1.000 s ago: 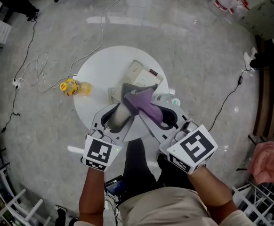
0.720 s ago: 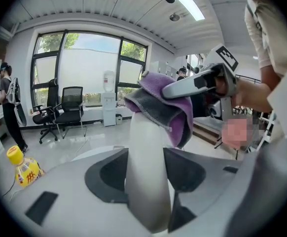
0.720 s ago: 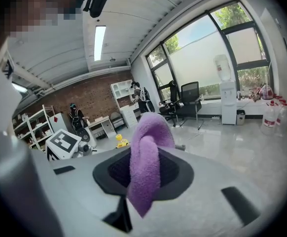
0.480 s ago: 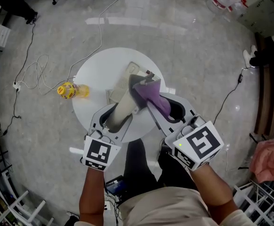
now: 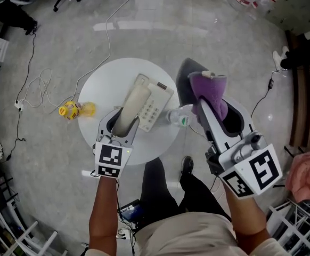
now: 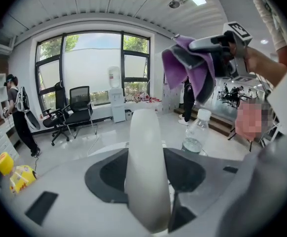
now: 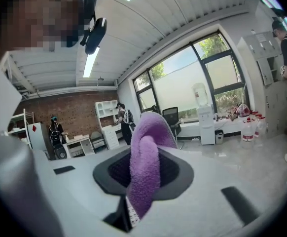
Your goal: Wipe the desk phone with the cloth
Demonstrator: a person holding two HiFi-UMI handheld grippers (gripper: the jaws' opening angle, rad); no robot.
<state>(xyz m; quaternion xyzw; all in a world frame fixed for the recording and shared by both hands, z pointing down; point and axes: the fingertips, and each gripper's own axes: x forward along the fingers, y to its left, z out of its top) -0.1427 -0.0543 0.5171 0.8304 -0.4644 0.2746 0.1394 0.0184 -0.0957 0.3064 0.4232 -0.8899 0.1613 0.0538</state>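
Risk first. Handset (image 5: 132, 103) of desk phone (image 5: 154, 106) gripped by left gripper (image 5: 127, 122) near its lower end only (smooth, curved plastic, judged prone to pivoting). Could swing or slide out under sideways pressure from wiping. Cannot tell whether far end rests on phone body or hangs free above it.

Clear water bottle (image 5: 178, 117) standing just beside phone's right edge, near right rim of round white table (image 5: 99, 89). Likely to be knocked over or off the table on bringing the cloth back in from the right, being directly in that path.

Purple cloth (image 5: 209, 89) draped loosely over tip of right gripper (image 5: 212, 106), at centre right of head view. Well apart from phone and out past table rim. Trailing fold could snag bottle cap or keypad, or pull free of the pinch if dragged hard. No wiping contact at this moment; phone not touched by cloth.

Jaws.
- Left: spread fairly wide but filled, pads pressed on both flanks of the handset, seen rising up the centre of left gripper view.
- Right: closed on a thick fold of cloth, bunched up and hanging down the centre of right gripper view. Nothing else between them.
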